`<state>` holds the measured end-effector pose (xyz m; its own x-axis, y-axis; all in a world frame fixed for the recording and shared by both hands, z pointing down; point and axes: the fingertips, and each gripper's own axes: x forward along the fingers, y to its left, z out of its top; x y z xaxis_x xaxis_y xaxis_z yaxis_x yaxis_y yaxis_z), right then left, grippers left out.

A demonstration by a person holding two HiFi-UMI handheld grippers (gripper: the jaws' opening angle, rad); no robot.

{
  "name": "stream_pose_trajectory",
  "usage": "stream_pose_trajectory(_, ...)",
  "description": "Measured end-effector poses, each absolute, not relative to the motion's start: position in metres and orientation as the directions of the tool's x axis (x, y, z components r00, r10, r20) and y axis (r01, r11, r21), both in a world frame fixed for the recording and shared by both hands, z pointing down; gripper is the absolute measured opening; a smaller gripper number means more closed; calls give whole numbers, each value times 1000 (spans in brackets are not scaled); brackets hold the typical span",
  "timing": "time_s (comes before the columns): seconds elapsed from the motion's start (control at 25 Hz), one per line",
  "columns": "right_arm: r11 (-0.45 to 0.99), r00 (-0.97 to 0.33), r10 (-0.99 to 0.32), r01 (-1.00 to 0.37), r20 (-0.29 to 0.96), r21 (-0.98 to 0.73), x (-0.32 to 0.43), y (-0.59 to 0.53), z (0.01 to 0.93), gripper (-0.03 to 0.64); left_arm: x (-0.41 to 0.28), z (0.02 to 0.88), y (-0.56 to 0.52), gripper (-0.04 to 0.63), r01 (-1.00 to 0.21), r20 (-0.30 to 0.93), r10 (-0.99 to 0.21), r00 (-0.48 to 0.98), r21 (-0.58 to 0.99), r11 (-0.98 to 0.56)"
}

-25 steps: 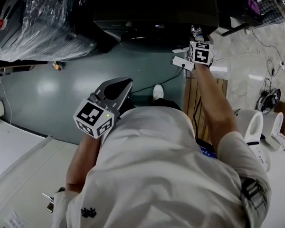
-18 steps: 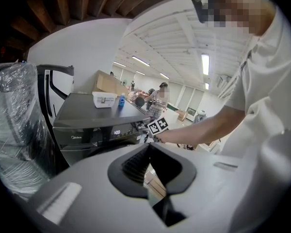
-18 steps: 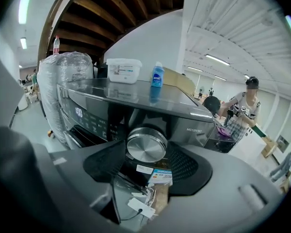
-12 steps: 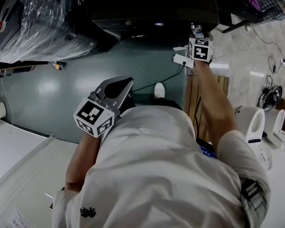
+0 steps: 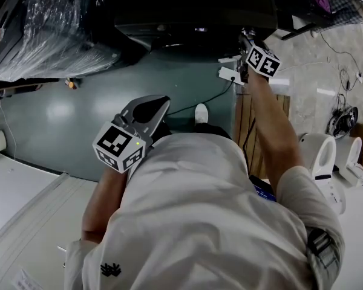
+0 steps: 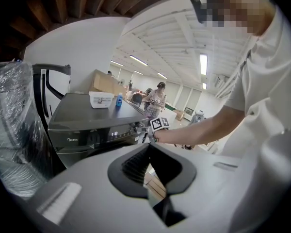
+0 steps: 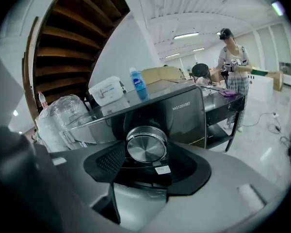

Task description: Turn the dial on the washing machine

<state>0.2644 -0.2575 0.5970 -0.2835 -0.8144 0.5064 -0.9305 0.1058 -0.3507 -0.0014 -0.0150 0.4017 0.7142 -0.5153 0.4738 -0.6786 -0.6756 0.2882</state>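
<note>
Right gripper view looks straight at the dial (image 7: pixel 146 148). It is a round, shiny silver knob with a flat face and a ring around it. It sits on the dark front strip of the washing machine (image 7: pixel 184 111), just under the top edge and toward the right end.

The right tool (image 5: pixel 246 40) is right up against it. The dial is between the two black pads, one on each side, and the pads seem to touch its rim. So I think this tool is pinching the dial. The dial sticks straight out of the front toward the tool, and the tool points the same way. To turn the dial, I think the right hand just has to roll around that line without sliding off to one side. The shiny rim looks smooth, so the pads could slip.

The left tool (image 5: pixel 150 109) is well apart from the machine, down by the person's body. Its jaws are pressed close together with only a thin slit, and they hold nothing. The right hand is much nearer.

A blue bottle (image 7: pixel 138 90) and a white box (image 7: pixel 106 91) stand on top of the machine
</note>
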Motion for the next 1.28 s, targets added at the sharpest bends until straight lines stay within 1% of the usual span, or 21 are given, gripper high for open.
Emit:
stream_pose_trajectory(0.12, 117, -273, -816, -941, 509, -317, 264, -257, 595, 249, 0, 401, -15, 57, -673, 476, -508, 717, 286, -682)
stream_pose_trajectory(0.32, 161, -238, -814, -969, 529, -188, 264, -255, 589, 249, -3, 401, -15, 57, -677, 478, -510, 715, 289, -677)
stream_pose_trajectory(0.44, 202, -199, -817, -978, 541, -55, 265, -252, 586, 252, -4, 402, -17, 57, -679, 477, -513, 713, 289, -675)
stream_pose_trajectory(0.48, 216, -176, -821, -976, 542, 10, 265, -252, 585, 274, -5, 402, -18, 57, -679, 477, -514, 713, 289, -675)
stream_pose_trajectory(0.6, 268, -129, -828, -945, 545, 184, 260, -251, 582, 273, -5, 403, -19, 57, -679, 476, -515, 713, 286, -676)
stream_pose_trajectory(0.76, 309, -112, -832, -907, 544, 286, 251, -252, 589, 273, -5, 403, -18, 57, -678, 479, -513, 712, 281, -679)
stream_pose_trajectory(0.88, 311, -91, -829, -894, 551, 321, 248, -254, 595, 273, -6, 403, -17, 57, -683, 482, -516, 708, 282, -674)
stream_pose_trajectory(1.08, 258, -51, -831, -917, 554, 303, 254, -258, 598, 270, -11, 402, -17, 57, -694, 484, -526, 699, 280, -664)
stream_pose_trajectory(1.2, 241, -55, -830, -933, 556, 268, 255, -259, 600, 268, -16, 402, -16, 57, -705, 485, -538, 690, 280, -652)
stream_pose_trajectory(1.28, 224, -67, -826, -950, 560, 216, 256, -259, 597, 268, -18, 403, -15, 57, -709, 486, -541, 686, 281, -647)
